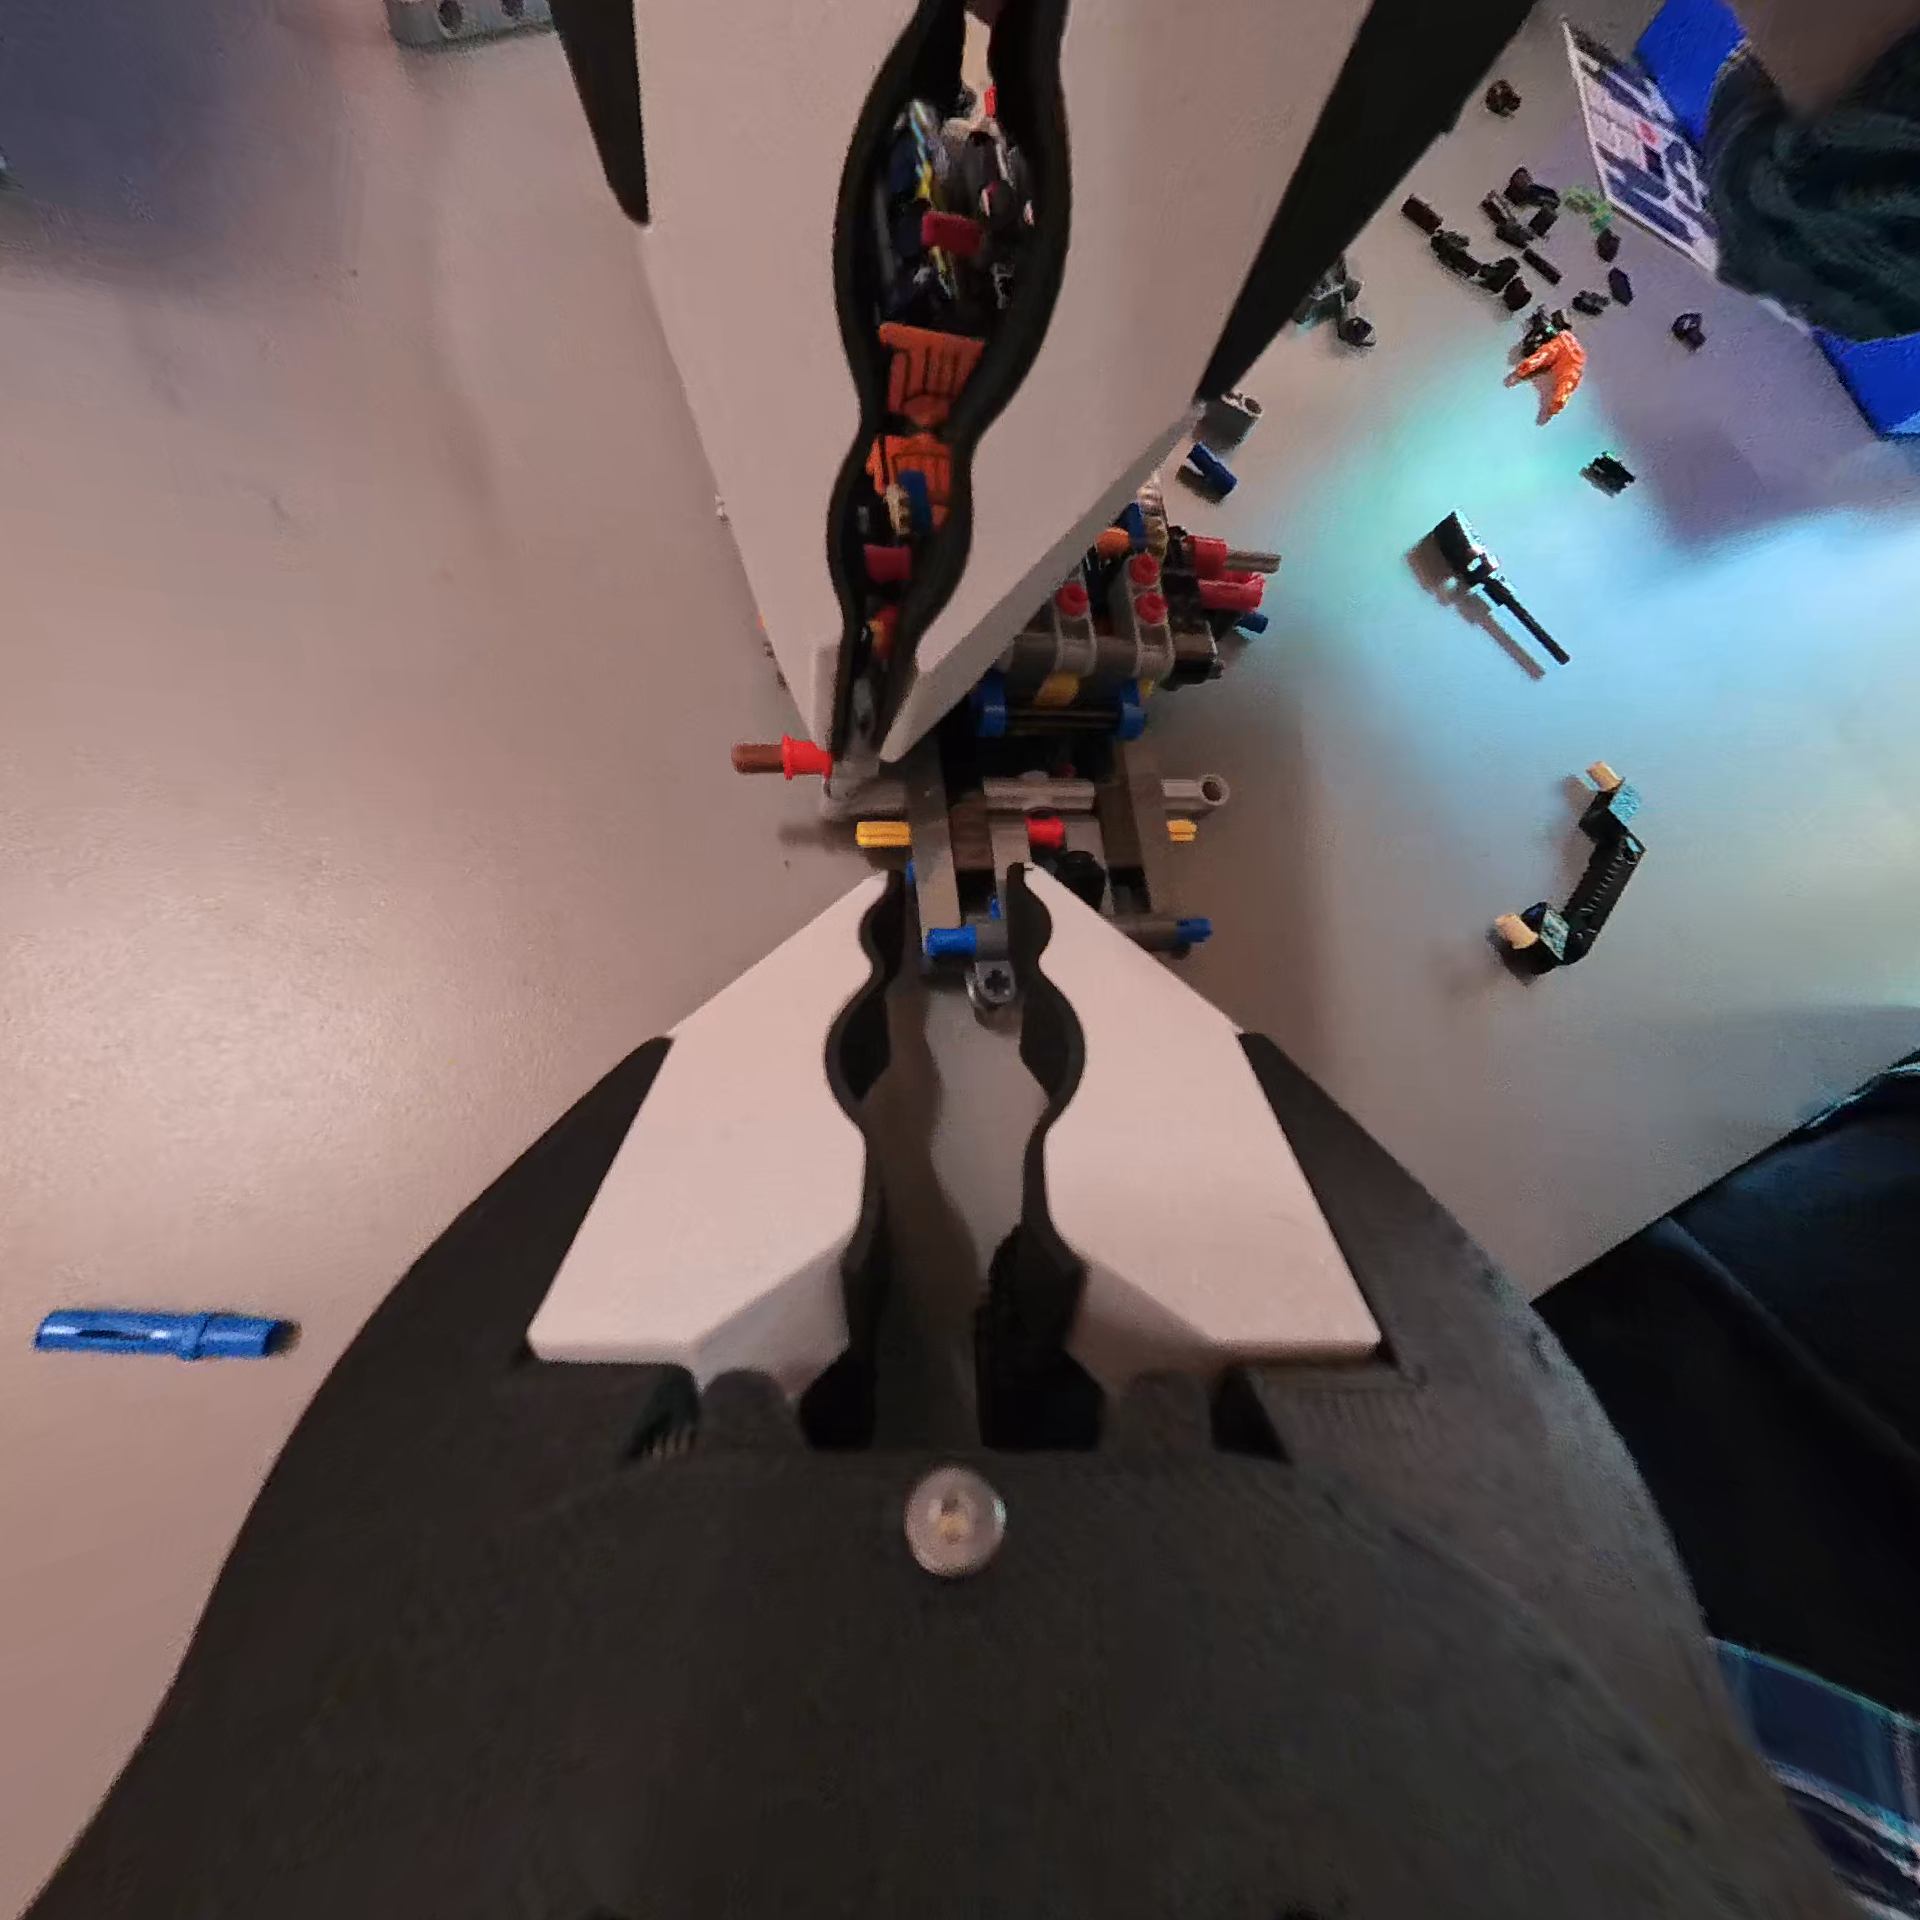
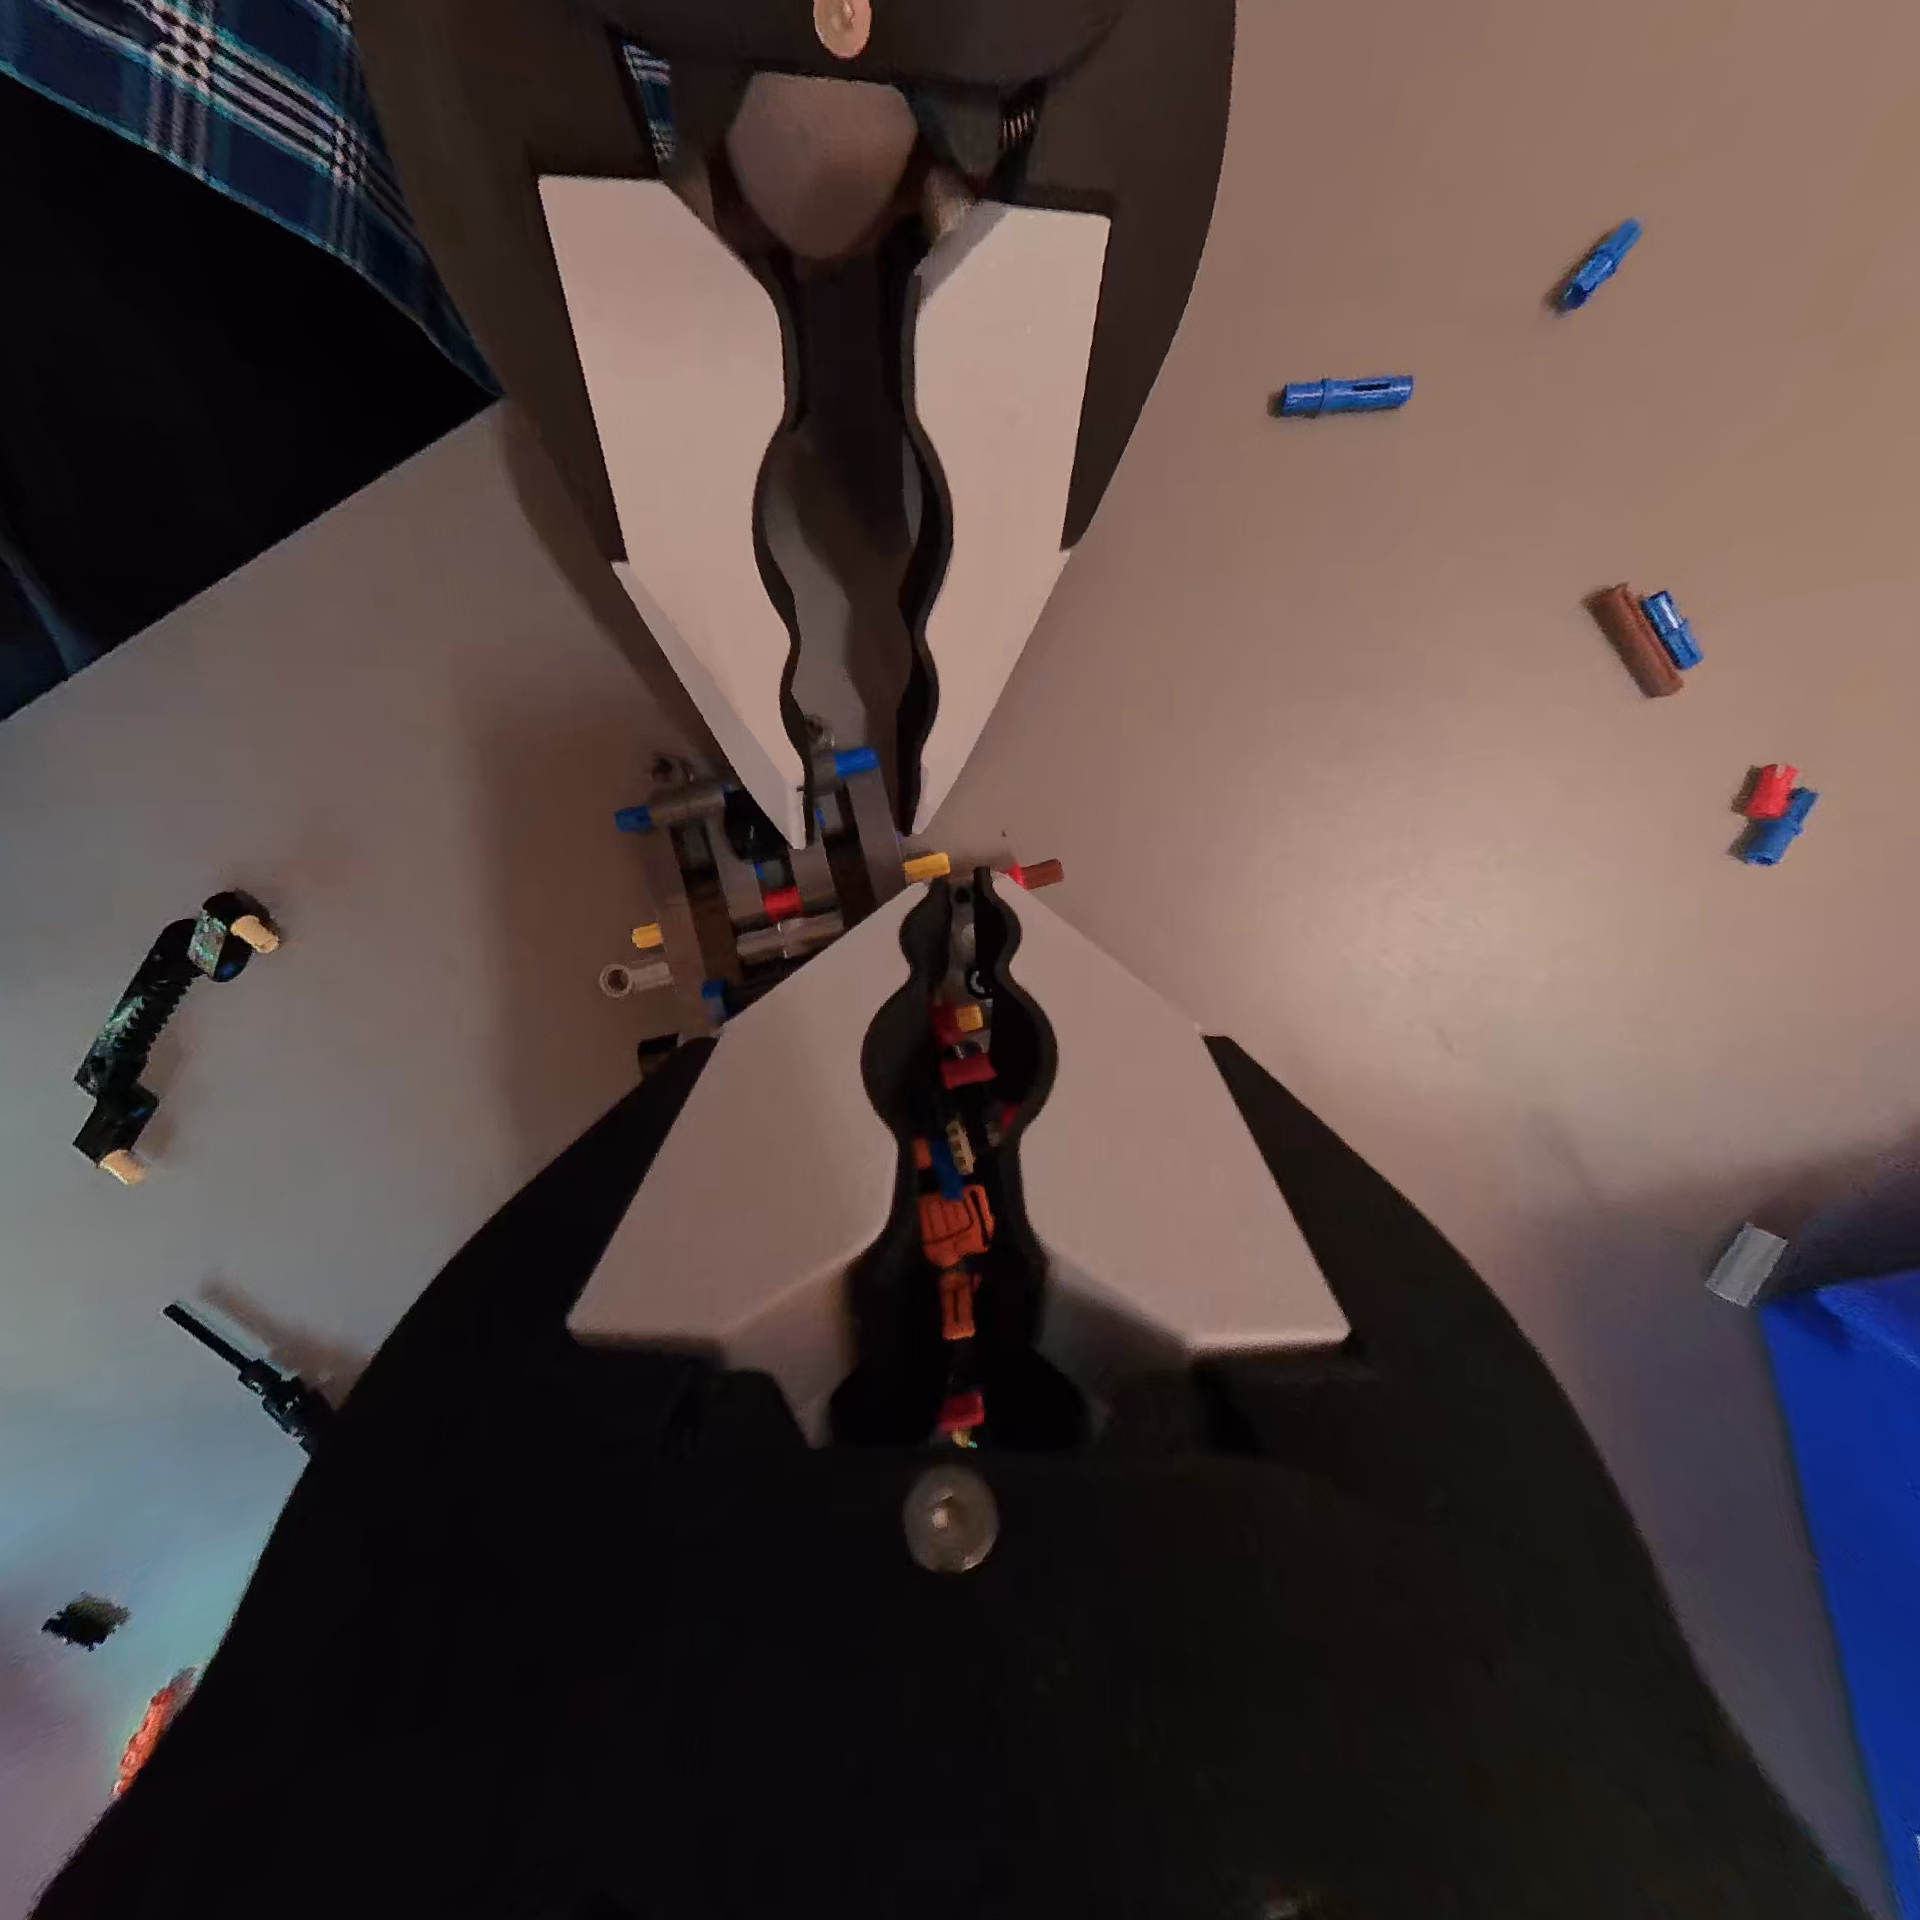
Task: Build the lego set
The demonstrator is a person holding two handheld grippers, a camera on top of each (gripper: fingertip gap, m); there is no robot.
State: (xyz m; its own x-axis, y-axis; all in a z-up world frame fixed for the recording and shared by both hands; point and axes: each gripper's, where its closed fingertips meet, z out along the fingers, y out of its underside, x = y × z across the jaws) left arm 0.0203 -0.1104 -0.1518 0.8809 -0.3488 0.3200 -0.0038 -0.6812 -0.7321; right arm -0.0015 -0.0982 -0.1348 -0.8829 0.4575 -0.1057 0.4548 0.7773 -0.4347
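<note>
The half-built lego model point(image 1: 1049, 748), a grey frame studded with blue, red and yellow pins, sits on the pale surface point(image 1: 364, 831) between the two grippers, which meet it from opposite sides. The left gripper point(image 1: 956, 914) is closed on a grey beam at the model's near end. The right gripper point(image 2: 961, 904) is clamped on the model's far corner, next to a red and brown pin point(image 2: 1034, 873) that sticks out sideways.

The left wrist view alone shows a scatter of small black pieces point(image 1: 1507, 239) at the far side, an orange piece point(image 1: 1550, 366), a printed sheet point(image 1: 1642, 156) and a grey beam point(image 1: 468, 16) at the top edge. The right wrist view alone shows a brown pin with a blue one point(image 2: 1647, 639) beside it, a red and blue pair point(image 2: 1771, 816), a small grey block point(image 2: 1745, 1262) and a blue box point(image 2: 1860, 1507). Both views catch the black curved piece with tan pins point(image 1: 1579, 883) and a loose blue pin point(image 1: 161, 1333).
</note>
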